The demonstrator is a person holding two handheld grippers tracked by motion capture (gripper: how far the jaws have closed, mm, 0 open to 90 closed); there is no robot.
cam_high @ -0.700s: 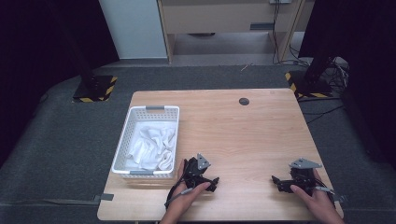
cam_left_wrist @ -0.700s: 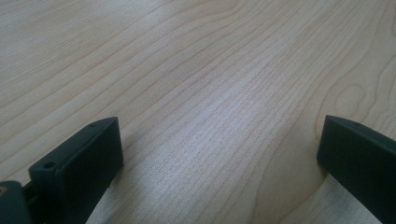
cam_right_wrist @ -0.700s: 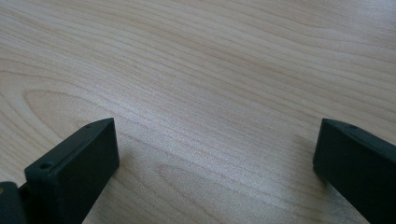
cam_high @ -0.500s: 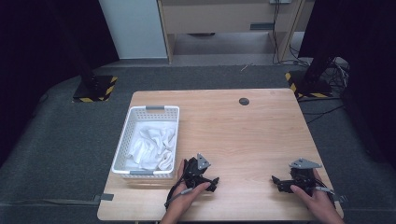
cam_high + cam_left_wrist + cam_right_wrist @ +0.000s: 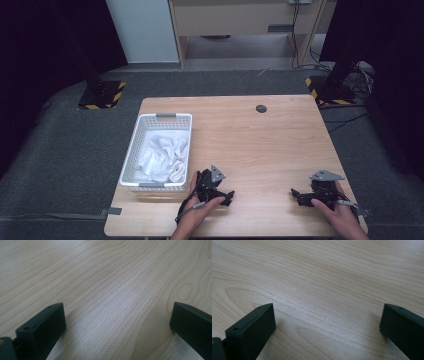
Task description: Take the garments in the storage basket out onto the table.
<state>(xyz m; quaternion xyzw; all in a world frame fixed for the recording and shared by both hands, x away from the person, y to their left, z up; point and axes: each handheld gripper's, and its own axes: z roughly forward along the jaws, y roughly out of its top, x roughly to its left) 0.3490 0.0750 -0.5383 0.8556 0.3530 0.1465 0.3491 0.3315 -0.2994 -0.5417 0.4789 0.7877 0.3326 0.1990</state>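
Both grippers, left gripper [image 5: 226, 194] and right gripper [image 5: 296, 193], rest wide open and empty on the surface [image 5: 280, 145]. White cloth [image 5: 162, 157] lies in the basket [image 5: 131, 154]; a careless reach could catch the rim.

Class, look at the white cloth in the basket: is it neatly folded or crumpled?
Crumpled. The white cloth lies bunched in irregular creases inside the white basket, with no flat layers or straight folded edges.

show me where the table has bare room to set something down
Bare wood runs from the basket right to the table edge, and between the left claw and right claw. The near-left corner by the basket is crowded.
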